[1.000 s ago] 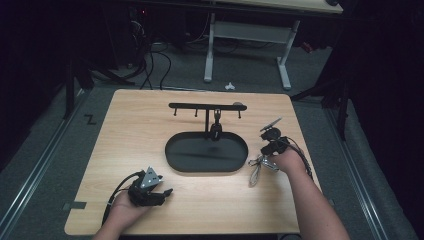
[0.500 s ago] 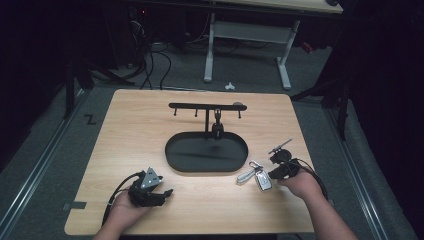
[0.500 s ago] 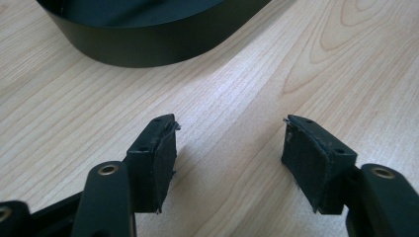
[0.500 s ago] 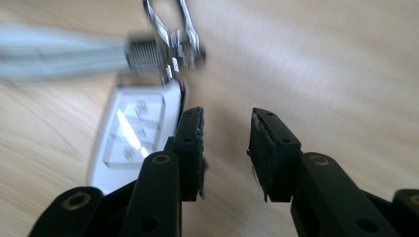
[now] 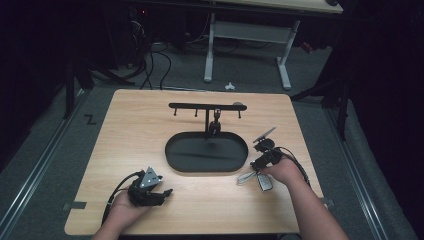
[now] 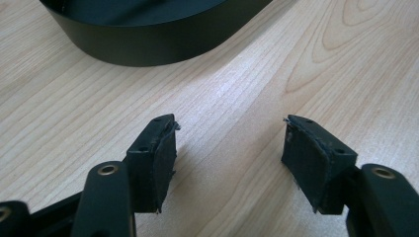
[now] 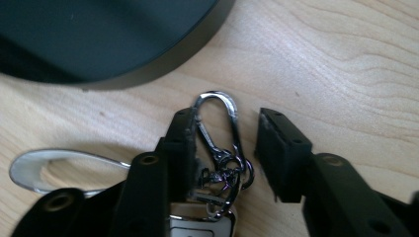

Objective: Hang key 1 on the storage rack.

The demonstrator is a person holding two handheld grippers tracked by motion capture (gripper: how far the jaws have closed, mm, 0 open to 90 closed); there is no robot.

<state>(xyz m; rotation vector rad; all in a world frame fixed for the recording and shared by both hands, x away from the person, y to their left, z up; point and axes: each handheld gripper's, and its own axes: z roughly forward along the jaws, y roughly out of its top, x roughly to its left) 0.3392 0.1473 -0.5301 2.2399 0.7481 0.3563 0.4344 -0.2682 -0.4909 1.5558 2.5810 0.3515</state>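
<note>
A bunch of keys (image 5: 257, 178) lies on the wooden table just right of the black oval tray (image 5: 200, 152). Its silver carabiner (image 7: 217, 123) sits between the jaws of my right gripper (image 7: 225, 143), against the left pad and clear of the right one. These jaws have just been opening and now stand open around the carabiner. A silver loop (image 7: 44, 165) and a pale key fob (image 7: 200, 228) belong to the bunch. My left gripper (image 6: 230, 148) rests at the table's front left, open, with bare wood between its pads.
A black stand with a hook bar (image 5: 206, 106) rises behind the tray, with a small dark item hanging at its post. The tray's wall (image 6: 148, 44) lies just ahead of the left gripper. Bare wood runs along the front edge between the hands.
The right hand came toward the front edge with the keys, which now lie on the table. Its jaws have widened off the carabiner. The left hand has stayed still.
</note>
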